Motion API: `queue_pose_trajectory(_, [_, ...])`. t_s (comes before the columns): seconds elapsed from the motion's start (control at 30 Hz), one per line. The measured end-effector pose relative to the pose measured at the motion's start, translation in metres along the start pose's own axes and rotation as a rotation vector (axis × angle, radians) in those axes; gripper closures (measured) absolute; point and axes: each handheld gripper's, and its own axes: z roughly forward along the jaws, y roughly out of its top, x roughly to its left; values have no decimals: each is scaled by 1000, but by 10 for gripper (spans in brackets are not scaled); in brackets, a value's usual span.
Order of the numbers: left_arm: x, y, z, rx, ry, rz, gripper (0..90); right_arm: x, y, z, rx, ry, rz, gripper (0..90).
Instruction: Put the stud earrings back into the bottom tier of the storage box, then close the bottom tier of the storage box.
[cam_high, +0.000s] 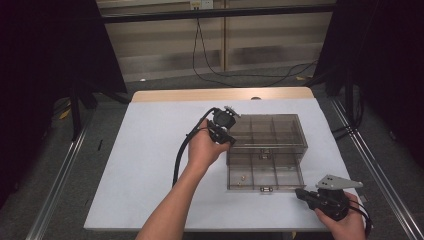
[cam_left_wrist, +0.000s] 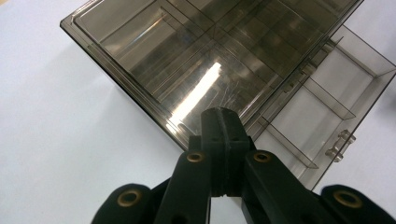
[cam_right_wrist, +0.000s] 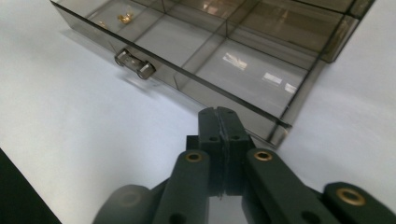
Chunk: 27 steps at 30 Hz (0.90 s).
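Two grippers, both with fingers clenched on nothing. Smoky clear plastic organiser box (cam_high: 265, 152) sits open mid-counter (cam_high: 150, 165), toward the right; lid (cam_high: 270, 131) folded back on the far side, divided tray (cam_high: 265, 172) nearer the person. Left gripper (cam_high: 229, 131) is at the lid's left edge, tips at or just above the lid rim in the left gripper view (cam_left_wrist: 221, 116) — contact can't be confirmed. Right gripper (cam_high: 300, 193) rests low on the counter just beside the tray's near right corner, apart from it (cam_right_wrist: 219, 116). Small brass-coloured bits (cam_right_wrist: 123, 18) lie in one tray compartment. Two small latches on the tray's front wall, one clear in view (cam_right_wrist: 135, 64). Judgement: box looks light, rigid, thin-walled and slick, likely to skate if pushed and to crack if squeezed hard. Best hold: pinch the lid's free rim or nudge it flat-on, with the tray steadied at a corner wall.
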Motion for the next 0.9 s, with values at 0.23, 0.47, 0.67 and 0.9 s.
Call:
queue_pose_trajectory(0.23, [-1,0,0,-4,2,-2,900,6,6,10,4,23,-6,900])
queue_pose_trajectory(0.47, [0,0,0,1,0,-6,900,11,9,18,8,41,-19,900])
queue_pose_trajectory(0.67, [1,0,0,-4,-5,-9,900,12,11,23,9,38,-28,900])
queue_pose_trajectory(0.9, [1,0,0,-4,-4,-7,900,12,11,25,6,41,-28,900])
